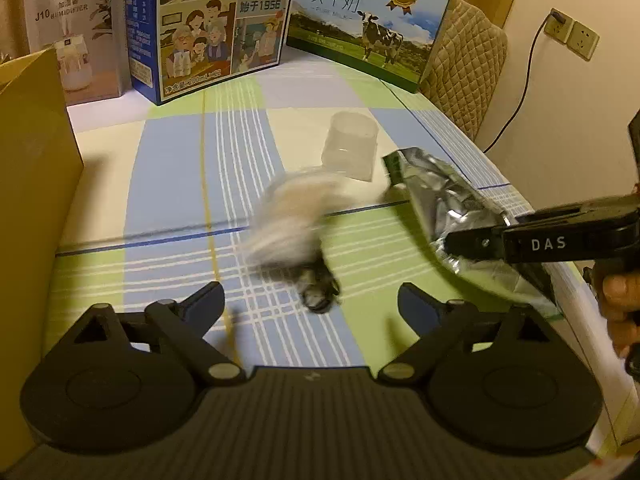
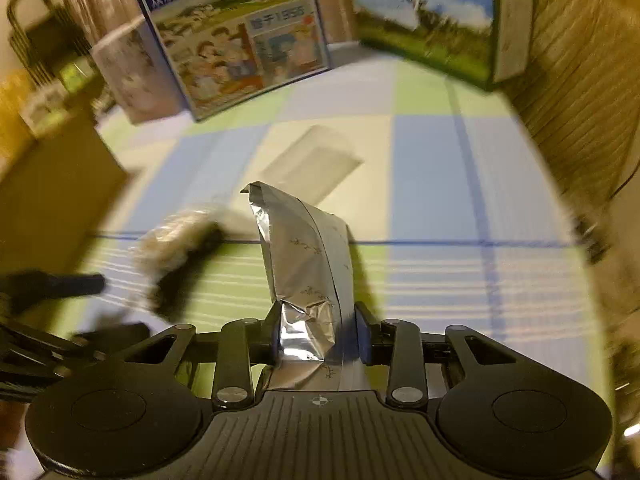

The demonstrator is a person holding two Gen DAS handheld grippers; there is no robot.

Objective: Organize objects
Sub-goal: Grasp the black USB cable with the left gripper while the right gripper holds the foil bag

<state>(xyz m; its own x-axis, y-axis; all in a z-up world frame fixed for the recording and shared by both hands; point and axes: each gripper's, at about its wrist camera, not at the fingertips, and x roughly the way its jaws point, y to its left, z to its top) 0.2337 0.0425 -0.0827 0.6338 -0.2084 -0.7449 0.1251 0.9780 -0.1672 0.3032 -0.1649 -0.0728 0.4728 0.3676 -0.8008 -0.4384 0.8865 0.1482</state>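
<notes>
My right gripper (image 2: pixel 318 324) is shut on a silver foil pouch (image 2: pixel 308 264) and holds it above the checked tablecloth (image 2: pixel 440 184); the pouch (image 1: pixel 452 204) and that gripper (image 1: pixel 472 240) also show at the right of the left wrist view. My left gripper (image 1: pixel 312 300) is open and empty. A blurred whitish fluffy thing with a dark end (image 1: pixel 296 224) is in front of it, in motion; it also shows in the right wrist view (image 2: pixel 180 248). A clear plastic cup (image 1: pixel 350 148) lies on its side beyond.
A cardboard box (image 1: pixel 36 184) stands at the left. A humidifier box (image 1: pixel 76 32) and two milk cartons (image 1: pixel 220 28) (image 1: pixel 368 28) stand at the back. A quilted chair back (image 1: pixel 464 64) is beyond the table's right edge, with a wall socket (image 1: pixel 572 34).
</notes>
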